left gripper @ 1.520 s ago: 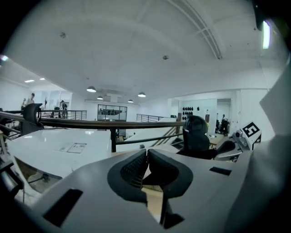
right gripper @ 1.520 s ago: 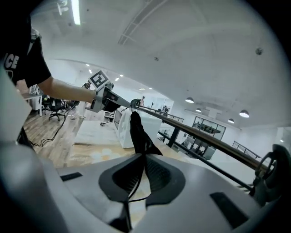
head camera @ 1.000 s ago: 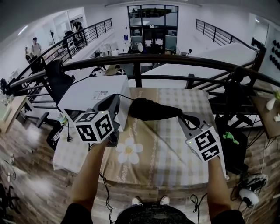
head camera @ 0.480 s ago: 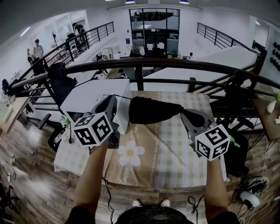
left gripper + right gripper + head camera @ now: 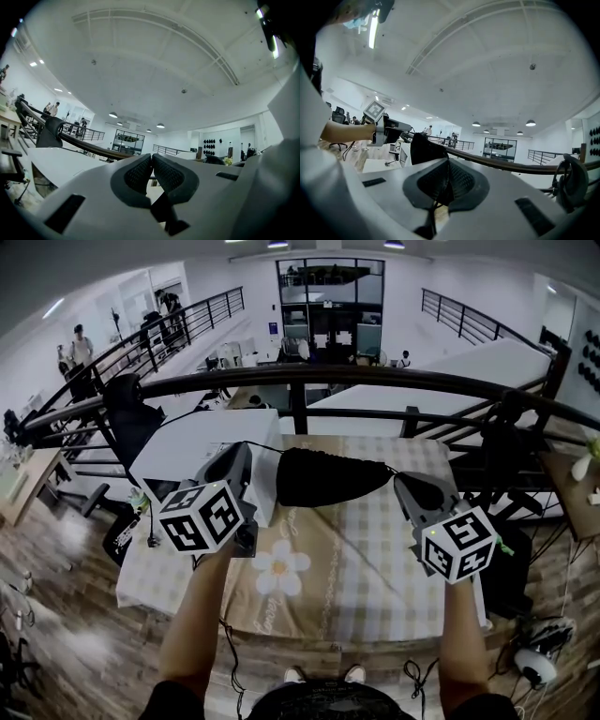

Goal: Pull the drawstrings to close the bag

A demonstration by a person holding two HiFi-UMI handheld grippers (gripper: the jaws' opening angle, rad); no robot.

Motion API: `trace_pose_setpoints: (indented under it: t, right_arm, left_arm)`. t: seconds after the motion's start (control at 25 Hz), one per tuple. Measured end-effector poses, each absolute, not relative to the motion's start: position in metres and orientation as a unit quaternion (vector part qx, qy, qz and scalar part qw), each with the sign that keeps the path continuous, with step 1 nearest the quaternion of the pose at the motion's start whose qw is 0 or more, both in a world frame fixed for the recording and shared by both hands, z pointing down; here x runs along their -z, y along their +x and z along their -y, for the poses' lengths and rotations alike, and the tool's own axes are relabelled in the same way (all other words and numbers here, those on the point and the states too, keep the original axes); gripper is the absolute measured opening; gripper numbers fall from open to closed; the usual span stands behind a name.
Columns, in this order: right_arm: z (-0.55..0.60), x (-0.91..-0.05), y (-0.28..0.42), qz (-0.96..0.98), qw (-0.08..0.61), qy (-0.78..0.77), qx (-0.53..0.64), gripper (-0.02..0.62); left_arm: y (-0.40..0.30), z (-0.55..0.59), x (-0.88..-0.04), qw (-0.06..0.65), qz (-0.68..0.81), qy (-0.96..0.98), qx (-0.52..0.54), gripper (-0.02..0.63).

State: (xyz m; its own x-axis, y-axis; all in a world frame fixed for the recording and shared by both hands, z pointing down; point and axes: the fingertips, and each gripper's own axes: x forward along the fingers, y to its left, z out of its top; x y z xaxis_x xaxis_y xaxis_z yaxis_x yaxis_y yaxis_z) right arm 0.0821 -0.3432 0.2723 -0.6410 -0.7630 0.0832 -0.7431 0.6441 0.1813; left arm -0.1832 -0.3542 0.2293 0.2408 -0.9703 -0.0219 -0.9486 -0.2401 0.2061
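The pull is under way. The bag (image 5: 323,476) hangs in the air between the two claws, above the far edge of the tabletop (image 5: 375,568) and just right of the white box (image 5: 202,439) at the far left corner; it does not seem to rest on anything.

The left claw (image 5: 244,457) is clenched. A thin left cord (image 5: 264,447) runs taut from its tip to the bag's left end, so I judge it pinched there, though its own view shows only shut pads and a dark scrap below them. The right claw (image 5: 405,486) is clenched on the right cord (image 5: 391,468), which shows as a dark strand between its pads; its jaws have just pinched tighter.

The bag's long axis runs left to right, roughly along the tabletop's far edge. Its top edge is drawn nearly straight between the cords and its belly sags below, so the mouth seems to lie along the top.

That top edge is still long, so the mouth looks only partly gathered. The next move calls for drawing the claws further apart, level and in line with the cords, keeping both pinches firm so neither cord slips.
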Motion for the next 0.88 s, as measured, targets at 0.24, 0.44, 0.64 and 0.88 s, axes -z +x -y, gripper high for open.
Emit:
trace_pose_setpoints:
  t: [0.24,0.44,0.64,0.88]
  right_arm:
    - [0.343,-0.268,0.088,0.897,0.061,0.433,0.061,0.021]
    - [0.347,-0.263,0.093,0.889,0.047,0.452,0.055,0.020]
    - [0.351,-0.261,0.103,0.873,0.039,0.484,0.054,0.020]
    - [0.356,-0.267,0.113,0.855,0.047,0.514,0.049,0.020]
  left_arm:
    - [-0.184,0.352,-0.232,0.067,0.620,0.779,0.067,0.038]
    - [-0.188,0.351,-0.233,0.068,0.626,0.774,0.071,0.038]
    - [-0.194,0.346,-0.238,0.076,0.633,0.766,0.078,0.038]
    - [-0.203,0.344,-0.252,0.079,0.649,0.753,0.073,0.038]
